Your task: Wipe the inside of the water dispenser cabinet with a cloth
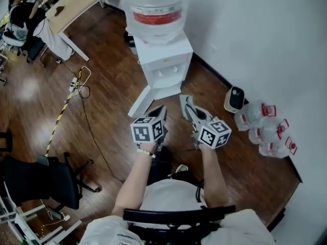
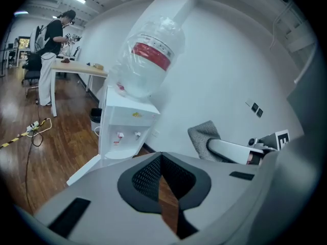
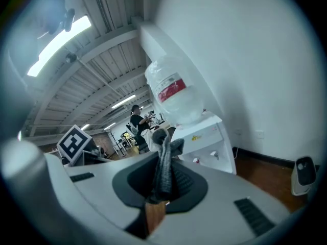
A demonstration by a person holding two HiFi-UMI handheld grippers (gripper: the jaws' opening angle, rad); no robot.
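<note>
**Cloth in the clamp, cabinet not yet wiped**

My right gripper [image 3: 163, 184] is clamped on the cloth [image 3: 164, 154]. It is a grey knitted rag that stands up from between the ribbed black pads in a soft, crumpled roll. My left gripper [image 2: 161, 158] has its jaws together with nothing between them.

Ahead of both tools, well apart from the tips, stands the water dispenser [image 1: 164, 60]. It is a smooth white box with a clear round bottle [image 1: 155, 6] on top. Its cabinet door [image 1: 141, 102], low down, is swung open toward my left gripper.

I judge that the wiping has not begun. The door is open and the cloth is ready, but the whole inside is left to wipe. The floor [image 1: 102, 86] under the tools is dark glossy wood.
</note>
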